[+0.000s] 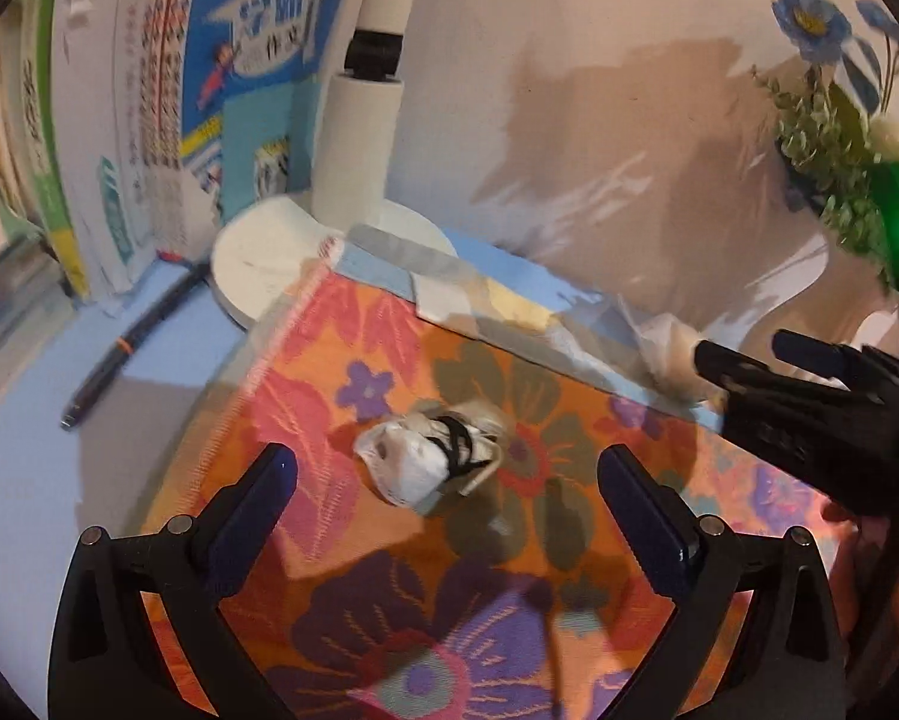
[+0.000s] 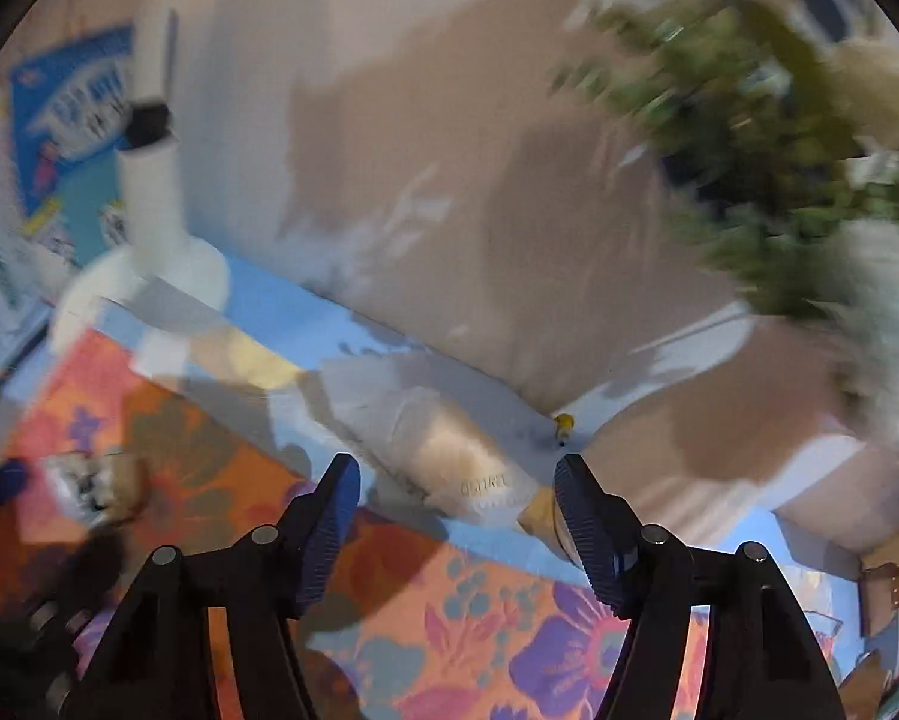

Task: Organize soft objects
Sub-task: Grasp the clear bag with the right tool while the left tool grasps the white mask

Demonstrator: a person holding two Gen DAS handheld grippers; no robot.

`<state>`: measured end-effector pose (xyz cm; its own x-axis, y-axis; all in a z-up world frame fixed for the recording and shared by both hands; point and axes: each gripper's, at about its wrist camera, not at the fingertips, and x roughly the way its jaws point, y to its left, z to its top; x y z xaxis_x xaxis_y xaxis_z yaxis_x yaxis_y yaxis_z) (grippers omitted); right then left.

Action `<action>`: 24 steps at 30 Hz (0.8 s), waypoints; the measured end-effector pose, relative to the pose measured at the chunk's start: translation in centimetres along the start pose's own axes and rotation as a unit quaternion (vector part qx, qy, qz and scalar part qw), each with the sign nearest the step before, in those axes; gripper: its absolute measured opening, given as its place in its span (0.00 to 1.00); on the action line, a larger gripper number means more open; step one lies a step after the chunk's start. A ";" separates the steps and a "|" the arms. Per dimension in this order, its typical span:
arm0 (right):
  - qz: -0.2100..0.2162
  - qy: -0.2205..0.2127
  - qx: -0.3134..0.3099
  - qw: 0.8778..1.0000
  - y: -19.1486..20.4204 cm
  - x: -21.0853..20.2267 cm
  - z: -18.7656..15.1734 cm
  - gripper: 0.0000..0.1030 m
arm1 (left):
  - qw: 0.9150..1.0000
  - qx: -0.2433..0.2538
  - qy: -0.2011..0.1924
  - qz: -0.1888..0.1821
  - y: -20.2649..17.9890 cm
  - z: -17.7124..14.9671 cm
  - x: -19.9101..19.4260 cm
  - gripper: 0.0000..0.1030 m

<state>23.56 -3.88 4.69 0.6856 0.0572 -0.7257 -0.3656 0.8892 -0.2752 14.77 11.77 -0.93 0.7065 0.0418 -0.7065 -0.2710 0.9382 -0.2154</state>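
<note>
Because the job is to tidy soft things, the flowery cloth [image 1: 353,354] is spread flat over the blue table [image 1: 23,480], like a mat to sort on. Near the table's far left corner a dark pen [image 1: 131,342] lies beside the cloth's left edge, and books [image 1: 149,90] lean up against the wall so they stay out of the way. A white lamp base [image 1: 257,264] sits at the far edge, with the cloth's corner lying over it. In the middle of the cloth rests a small rolled bundle [image 1: 431,456], white and tan, with a black band around it (probably so it stays rolled up). The left gripper [image 1: 446,474] hangs just over it with its jaws spread wide, holding nothing, so it looks ready to pick the bundle up. Further right, at the cloth's far edge, lies a pale soft bag [image 2: 449,450]. The right gripper [image 2: 455,516] points at it with jaws half apart; I cannot tell if a pad touches it, but it is not squeezed. A leafy plant [image 1: 821,138] stands near the far right corner.
</note>
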 end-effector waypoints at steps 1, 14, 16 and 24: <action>-0.010 0.008 -0.005 1.000 0.4 1.0 0.4 0.66 | 1.000 0.005 0.002 0.010 -0.2 0.0 0.2 0.97; -0.020 0.086 0.018 0.996 1.0 8.9 0.9 0.40 | 0.997 0.044 0.040 0.042 -1.3 -0.4 2.0 0.46; -0.022 0.071 0.021 0.997 1.0 8.5 0.8 0.39 | 0.997 0.051 0.036 0.037 -1.6 -0.4 2.0 0.43; 0.014 0.012 0.050 0.999 -0.1 1.3 -2.0 0.38 | 0.997 0.069 -0.035 -0.019 -2.3 -0.8 -1.2 0.42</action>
<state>23.22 -4.77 2.55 0.6605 0.0727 -0.7473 -0.3193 0.9280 -0.1919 14.05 9.31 -0.11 0.7595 0.0239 -0.6501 -0.1538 0.9776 -0.1438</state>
